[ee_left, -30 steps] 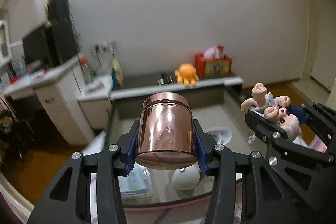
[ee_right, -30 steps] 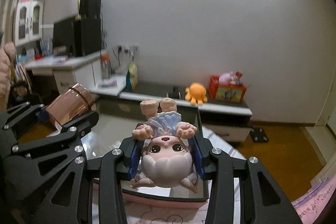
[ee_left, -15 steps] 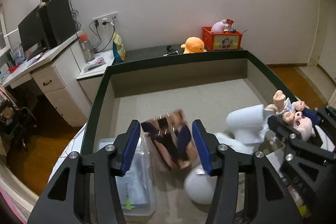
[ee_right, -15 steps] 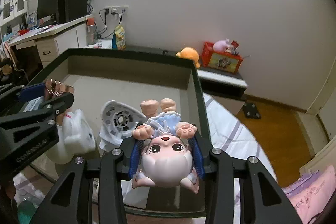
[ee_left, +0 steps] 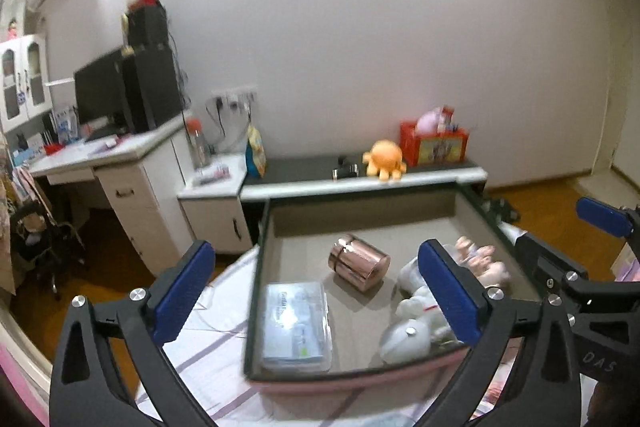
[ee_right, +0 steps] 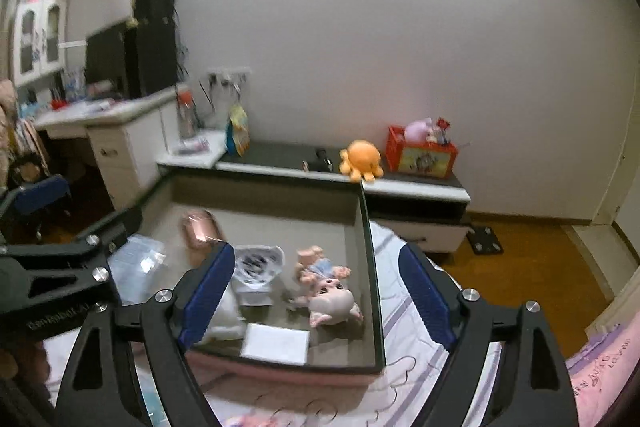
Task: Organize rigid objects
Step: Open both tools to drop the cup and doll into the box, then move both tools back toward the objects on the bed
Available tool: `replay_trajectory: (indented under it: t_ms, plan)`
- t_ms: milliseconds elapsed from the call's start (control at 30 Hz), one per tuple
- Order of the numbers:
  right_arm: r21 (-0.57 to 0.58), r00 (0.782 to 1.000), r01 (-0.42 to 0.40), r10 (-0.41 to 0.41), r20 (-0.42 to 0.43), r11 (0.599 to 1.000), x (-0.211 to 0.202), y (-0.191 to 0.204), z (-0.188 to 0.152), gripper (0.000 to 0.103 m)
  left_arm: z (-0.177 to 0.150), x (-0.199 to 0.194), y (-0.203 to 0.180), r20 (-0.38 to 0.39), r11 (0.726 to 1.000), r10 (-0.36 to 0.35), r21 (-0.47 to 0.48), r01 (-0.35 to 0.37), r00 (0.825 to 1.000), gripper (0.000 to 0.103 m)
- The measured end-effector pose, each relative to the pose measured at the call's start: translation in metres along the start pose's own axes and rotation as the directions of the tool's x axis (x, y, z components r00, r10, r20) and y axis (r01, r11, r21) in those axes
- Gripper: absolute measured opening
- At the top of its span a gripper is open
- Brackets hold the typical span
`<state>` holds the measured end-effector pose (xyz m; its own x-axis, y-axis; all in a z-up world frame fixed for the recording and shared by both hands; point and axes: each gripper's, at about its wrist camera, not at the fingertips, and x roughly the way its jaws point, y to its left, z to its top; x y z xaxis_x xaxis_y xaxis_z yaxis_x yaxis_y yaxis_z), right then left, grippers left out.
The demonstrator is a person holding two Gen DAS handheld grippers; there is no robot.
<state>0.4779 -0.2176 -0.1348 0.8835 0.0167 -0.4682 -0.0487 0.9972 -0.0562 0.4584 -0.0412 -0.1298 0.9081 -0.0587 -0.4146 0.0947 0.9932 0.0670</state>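
on pink bedding [ee_right: 596, 379], handwritten scrawl

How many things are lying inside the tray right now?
6 that show: copper tin at the back, clear plastic case on the left, doll by the right wall, white fan, white figure and flat white box in front. More may be hidden.

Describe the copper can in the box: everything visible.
The copper can is a short, shiny rose-copper cylinder, metallic-looking, with a band near one end that looks like a lid seam. It lies on its side on the grey floor of the box, towards the back, free of both grippers. A clear plastic case sits nearer the camera and white items lie to its right; whether any touch it is unclear.
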Motion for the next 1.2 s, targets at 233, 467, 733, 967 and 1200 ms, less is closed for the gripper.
replay_trajectory:
  t_ms: [233,467,733,967,1200]
  plan:
    - [-0.010,0.986,-0.039,0.040,0.161,0.999,-0.097,0.011,-0.008,0.103,-0.007,-0.102,0.013,0.142,0.999,-0.027,-0.017,0.030,0.990,0.103]
    - [-0.044,0.964,-0.017,0.028,0.263,0.999,-0.175,0.023,-0.034,0.103,-0.032,-0.177,0.013,0.241,0.999,-0.033,-0.016,0.038,0.970,0.103]
    - [-0.070,0.947,-0.020,0.041,0.318,0.997,-0.220,0.024,-0.071,0.103,-0.066,-0.232,0.001,0.284,1.000,0.025,0.000,-0.026,0.958,0.103]
    - [-0.045,0.946,-0.026,0.039,0.322,0.999,-0.241,0.021,-0.091,0.103,-0.077,-0.247,-0.007,0.280,1.000,0.015,0.012,-0.019,0.960,0.103]
    - [-0.022,0.953,-0.021,0.027,0.303,1.000,-0.245,0.012,-0.105,0.103,-0.088,-0.243,-0.016,0.230,0.999,-0.038,0.023,0.034,0.972,0.103]
